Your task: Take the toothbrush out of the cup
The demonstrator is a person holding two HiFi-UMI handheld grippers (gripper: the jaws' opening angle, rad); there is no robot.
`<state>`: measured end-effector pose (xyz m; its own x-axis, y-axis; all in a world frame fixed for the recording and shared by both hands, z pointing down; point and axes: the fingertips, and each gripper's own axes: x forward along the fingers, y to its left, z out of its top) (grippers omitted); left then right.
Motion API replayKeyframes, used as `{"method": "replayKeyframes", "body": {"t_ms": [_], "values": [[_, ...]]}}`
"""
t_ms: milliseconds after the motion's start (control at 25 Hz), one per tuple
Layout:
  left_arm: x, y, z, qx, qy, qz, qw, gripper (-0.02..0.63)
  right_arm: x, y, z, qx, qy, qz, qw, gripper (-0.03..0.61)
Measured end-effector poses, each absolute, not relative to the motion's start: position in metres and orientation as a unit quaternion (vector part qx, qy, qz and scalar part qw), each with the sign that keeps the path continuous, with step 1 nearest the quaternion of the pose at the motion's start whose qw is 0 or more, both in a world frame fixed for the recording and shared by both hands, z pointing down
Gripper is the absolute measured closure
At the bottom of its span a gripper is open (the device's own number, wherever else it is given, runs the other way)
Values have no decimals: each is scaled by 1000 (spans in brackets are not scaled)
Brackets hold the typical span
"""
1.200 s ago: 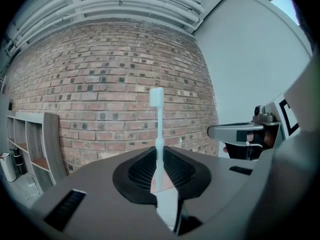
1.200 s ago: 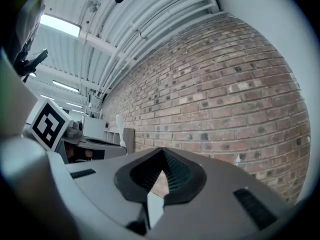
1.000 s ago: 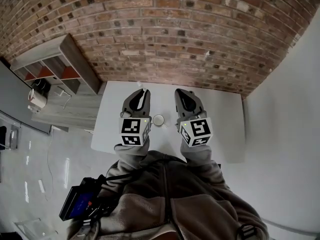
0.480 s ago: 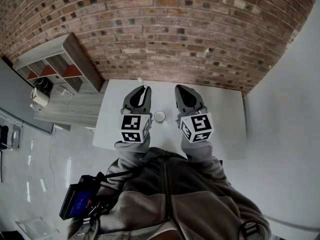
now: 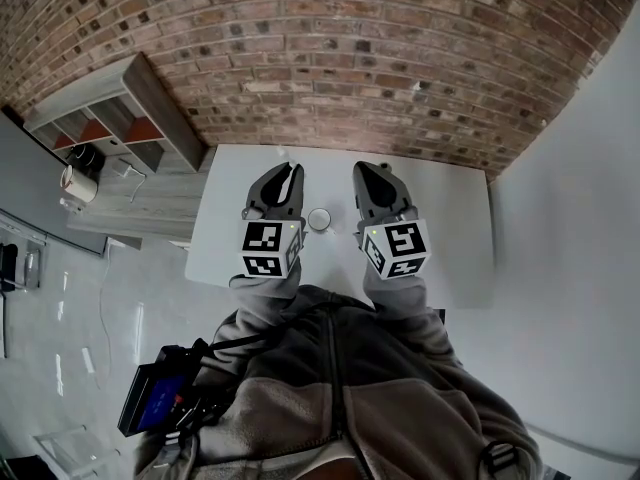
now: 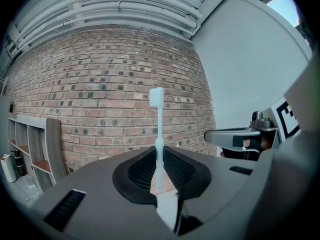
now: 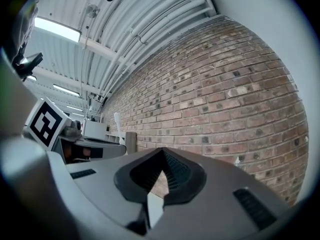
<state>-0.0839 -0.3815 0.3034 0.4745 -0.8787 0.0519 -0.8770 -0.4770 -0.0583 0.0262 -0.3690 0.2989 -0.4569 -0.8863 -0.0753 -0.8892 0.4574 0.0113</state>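
Observation:
In the left gripper view a pale blue toothbrush (image 6: 158,134) stands upright with its bristle head on top. My left gripper (image 6: 159,170) is shut on the lower part of its handle. From the head view the left gripper (image 5: 286,180) hangs over the white table (image 5: 440,238), just left of a small white cup (image 5: 319,219). The cup stands between the two grippers and nothing shows in it. My right gripper (image 5: 368,176) is to the right of the cup. Its jaws meet with nothing between them (image 7: 161,176). It sees the toothbrush (image 7: 117,121) at its left.
A brick wall (image 5: 380,78) runs along the table's far edge. A wooden shelf unit (image 5: 120,118) stands on the floor to the left. A plain white wall (image 5: 580,218) closes off the right side.
Both grippers and the cup sit slightly higher in the head view than a second ago. The left gripper still holds the toothbrush clear of the cup.

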Motion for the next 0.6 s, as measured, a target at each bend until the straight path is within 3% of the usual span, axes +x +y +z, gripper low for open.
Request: {"method": "replayKeyframes", "body": {"t_ms": [600], "values": [[-84, -385, 307, -858, 512, -35, -3, 569, 32, -371, 300, -526, 850, 19, 28, 578]]}}
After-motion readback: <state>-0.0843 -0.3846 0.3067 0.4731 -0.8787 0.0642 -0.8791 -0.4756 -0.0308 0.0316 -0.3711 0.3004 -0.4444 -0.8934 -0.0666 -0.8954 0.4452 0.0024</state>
